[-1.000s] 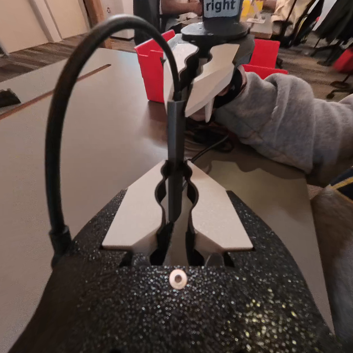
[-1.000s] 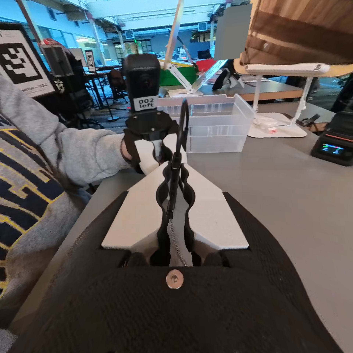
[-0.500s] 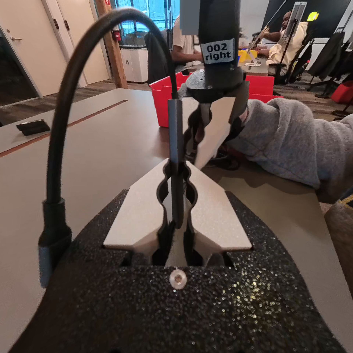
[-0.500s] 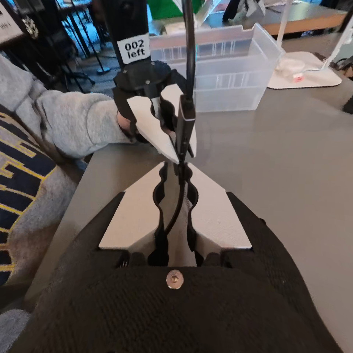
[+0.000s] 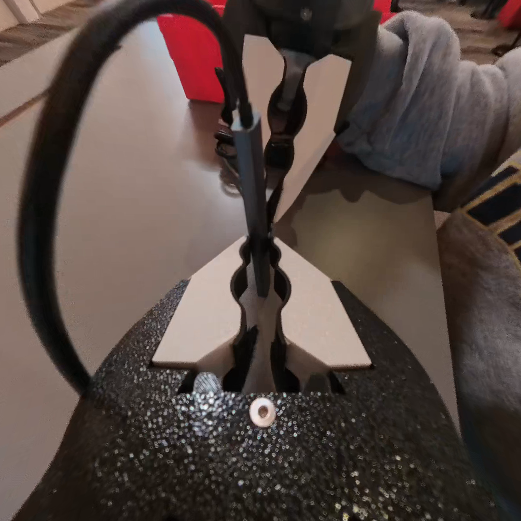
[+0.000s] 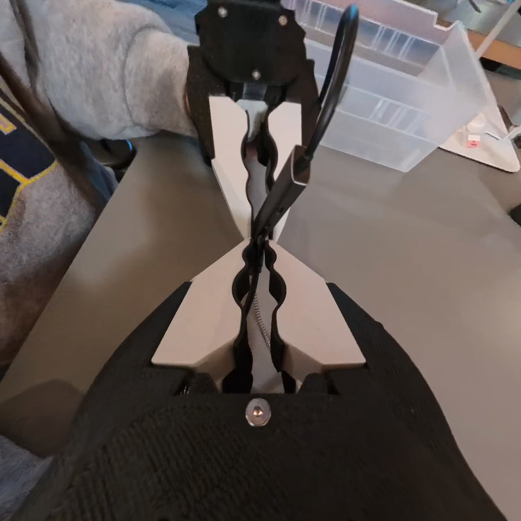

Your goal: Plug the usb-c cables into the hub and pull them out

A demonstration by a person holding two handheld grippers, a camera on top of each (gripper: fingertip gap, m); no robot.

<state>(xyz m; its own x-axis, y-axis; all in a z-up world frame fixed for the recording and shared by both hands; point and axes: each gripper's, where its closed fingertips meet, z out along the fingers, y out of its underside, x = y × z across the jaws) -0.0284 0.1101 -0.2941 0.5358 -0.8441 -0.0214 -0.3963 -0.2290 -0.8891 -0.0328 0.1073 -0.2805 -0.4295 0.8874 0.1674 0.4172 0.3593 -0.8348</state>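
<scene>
The left hand-held gripper (image 5: 259, 242) is closed narrowly on the hub (image 5: 251, 203), a slim dark grey bar clamped edgewise between the tips of its two white fingers (image 5: 208, 304). The hub projects forward and upward from the grip, tilted slightly to the left in the left wrist view. A thick black cable (image 5: 48, 158) leaves the far end of the hub, arcs up and to the left in a wide loop, and runs back down beside the left side of the gripper body.

The right hand-held gripper (image 6: 258, 244) faces the left one tip to tip above the grey tabletop (image 6: 394, 253). Its fingers are closed on a thin black usb-c cable (image 6: 253, 282), held at the fingertips directly below the near end of the hub. The cable trails back between the fingers toward the gripper body, next to a short braided silver section (image 6: 262, 327). Whether the plug is fully seated in the hub cannot be determined; the joint is hidden at the fingertips.

In the right wrist view the hub leans to the right, with its thick cable looping overhead. A grey sleeve (image 6: 112, 70) extends behind the left gripper. A clear plastic bin (image 6: 408, 93) stands on the tabletop beyond. In the left wrist view a red bin (image 5: 194, 56) stands behind the right gripper.
</scene>
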